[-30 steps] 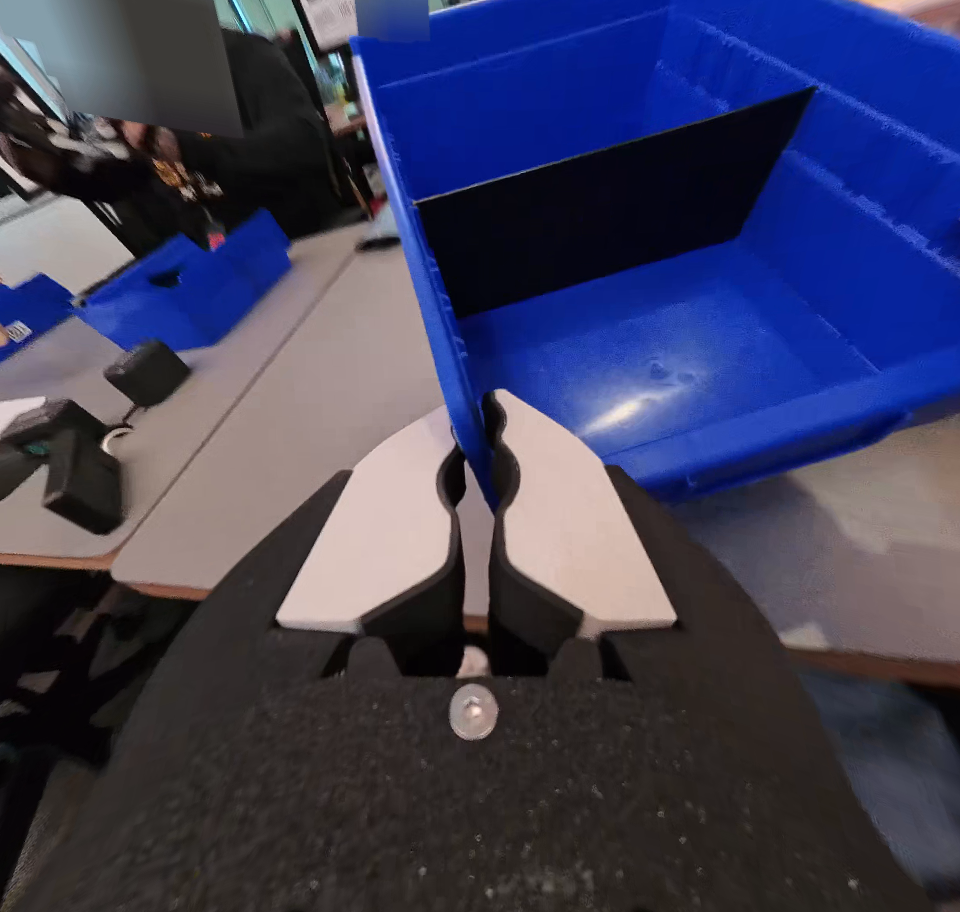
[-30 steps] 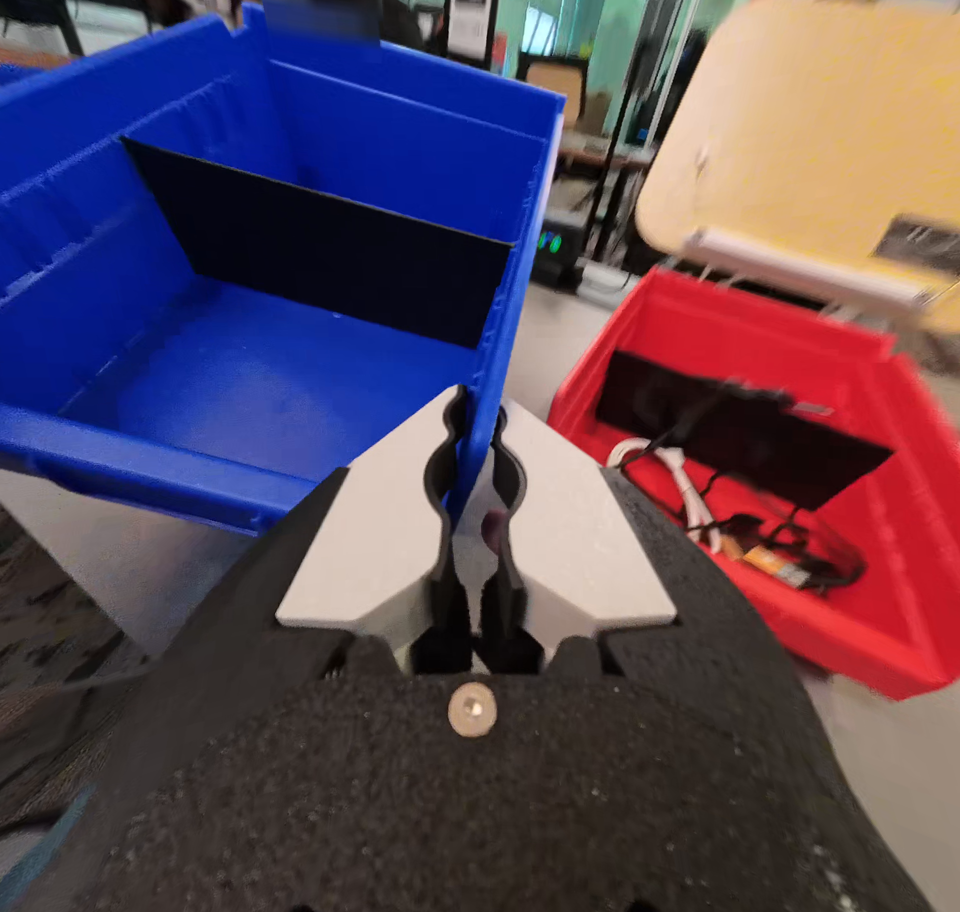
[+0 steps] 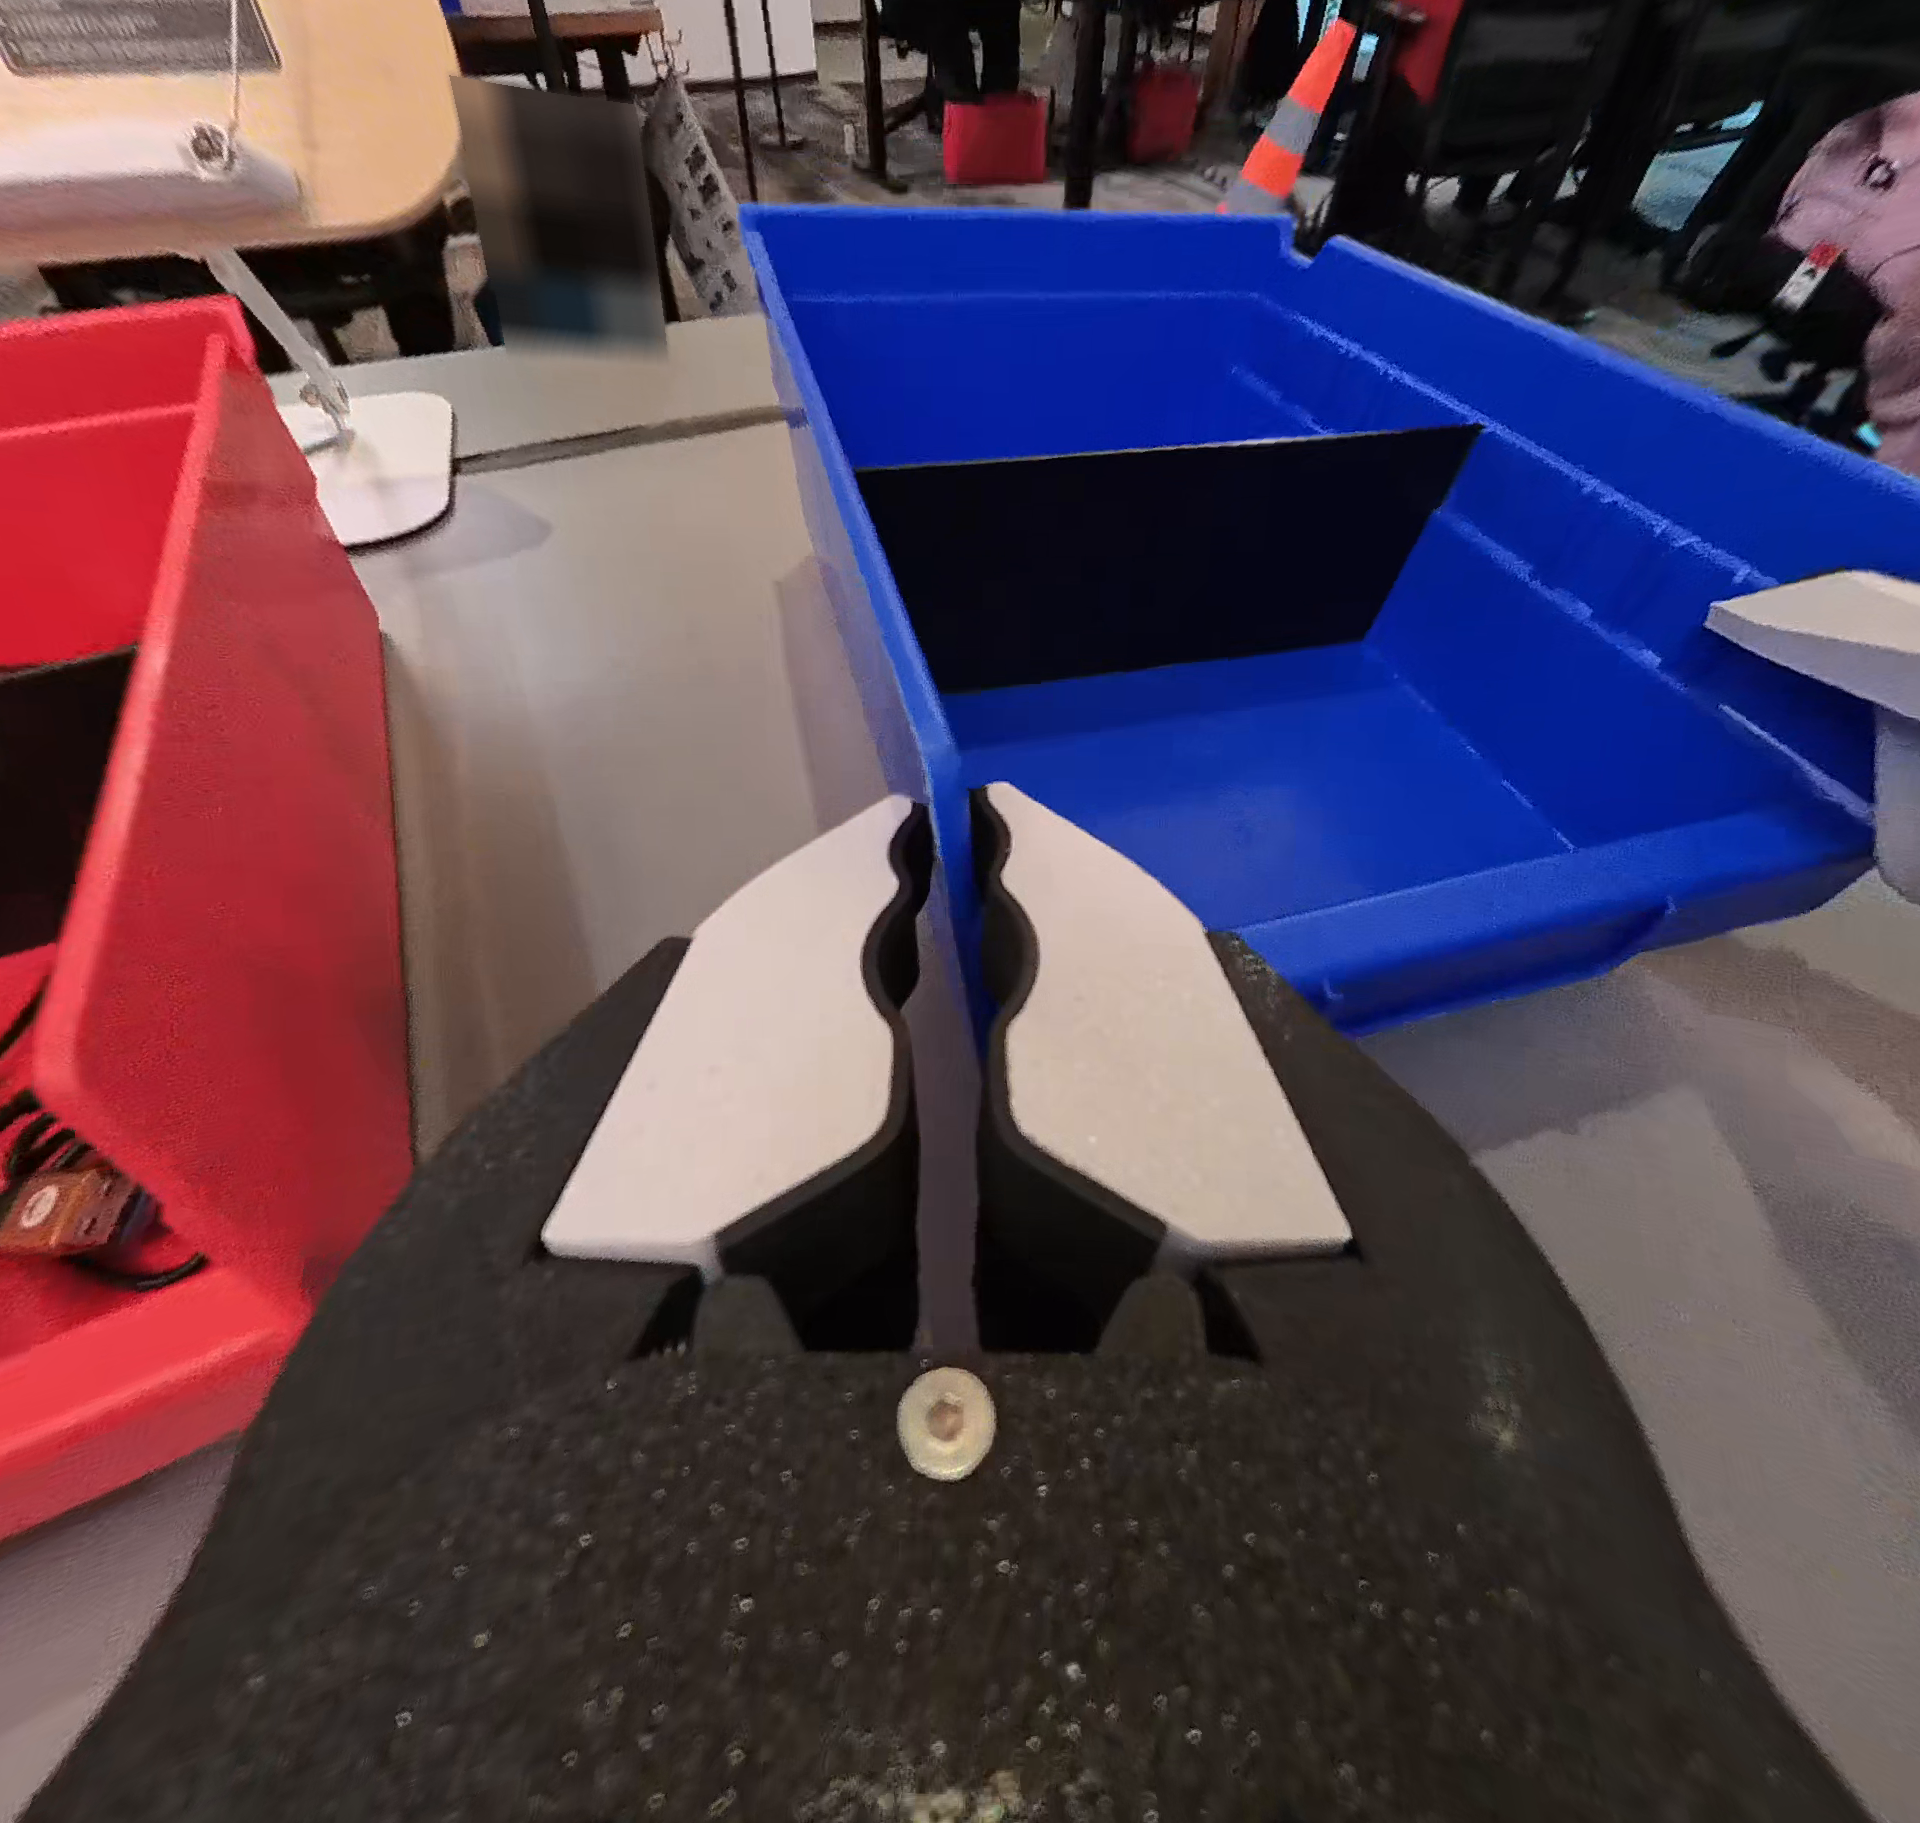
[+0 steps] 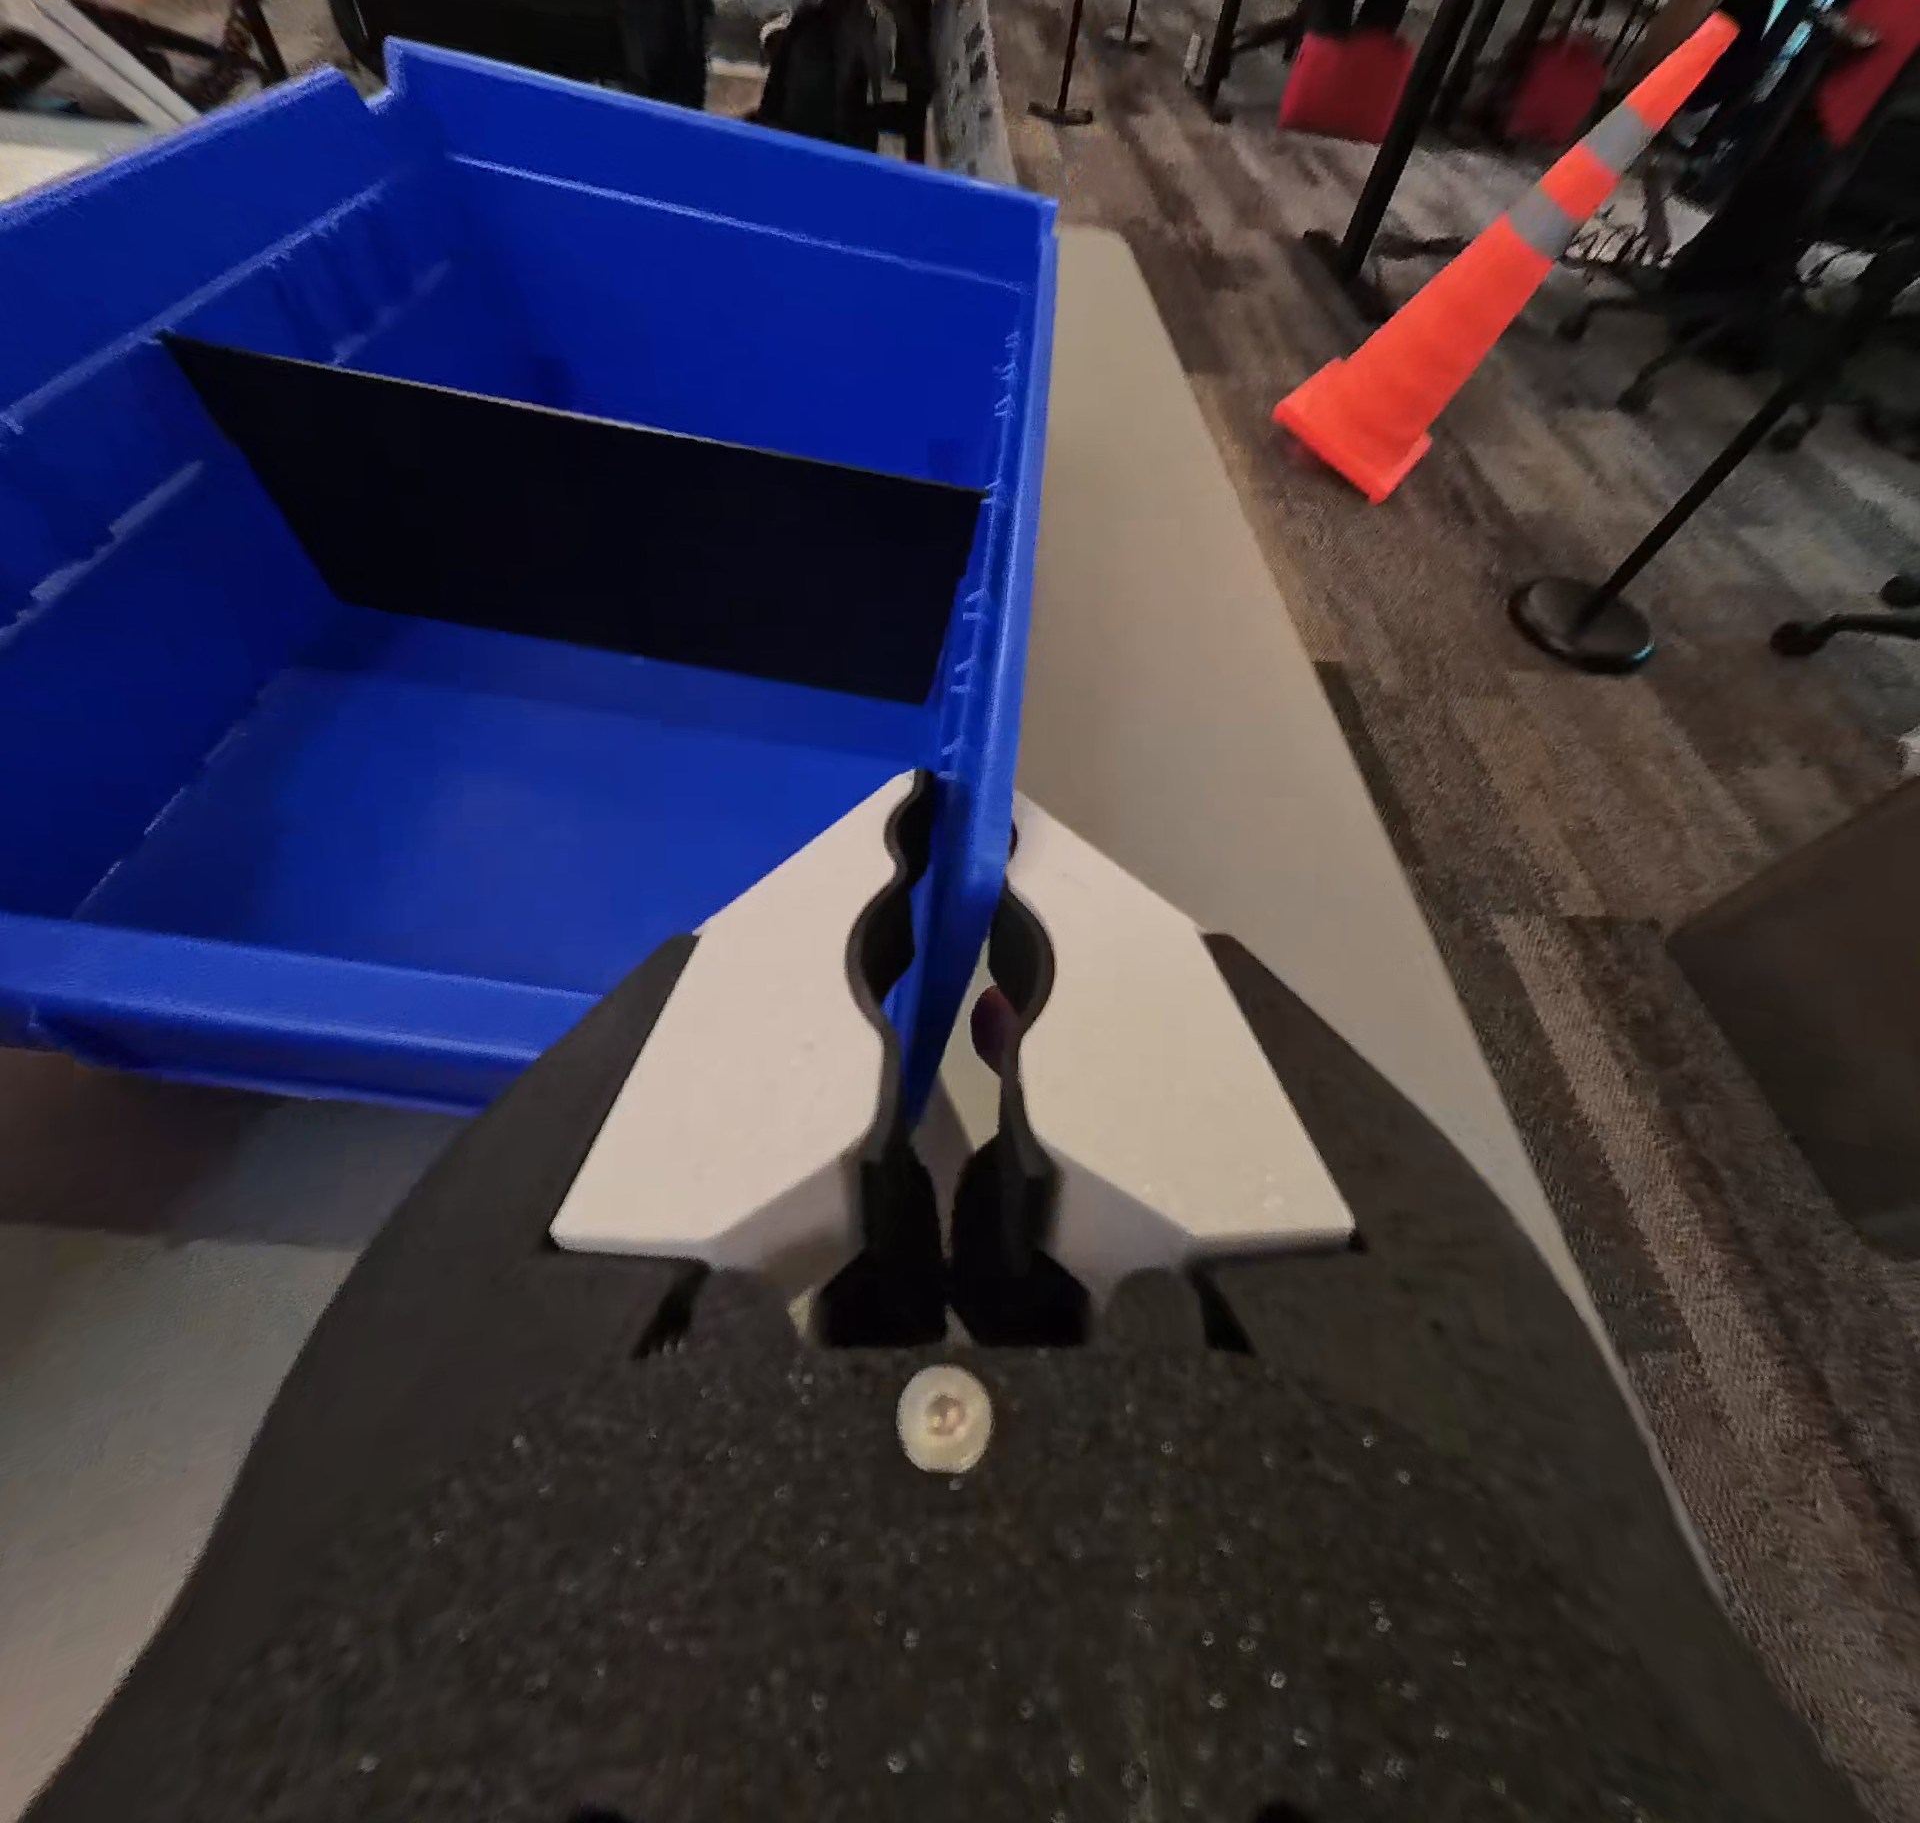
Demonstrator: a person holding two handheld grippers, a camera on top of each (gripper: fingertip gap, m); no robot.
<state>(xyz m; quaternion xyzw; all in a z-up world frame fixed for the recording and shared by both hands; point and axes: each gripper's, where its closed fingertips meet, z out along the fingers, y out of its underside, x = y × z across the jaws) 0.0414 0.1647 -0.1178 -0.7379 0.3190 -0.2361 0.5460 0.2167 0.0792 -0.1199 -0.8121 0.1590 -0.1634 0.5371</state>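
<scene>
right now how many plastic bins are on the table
2: the blue bin, its side walls clamped by left gripper and right gripper, and the red bin to its left. More may sit off-frame.

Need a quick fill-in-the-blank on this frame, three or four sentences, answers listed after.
1. Both tools are shut on the side walls of the ____ bin.
2. The divider standing across that bin is ____ in colour.
3. In the left wrist view, the bin left of the left tool is ____.
4. On the floor beyond the right tool stands an orange traffic ____.

Missing words: blue; black; red; cone
</scene>
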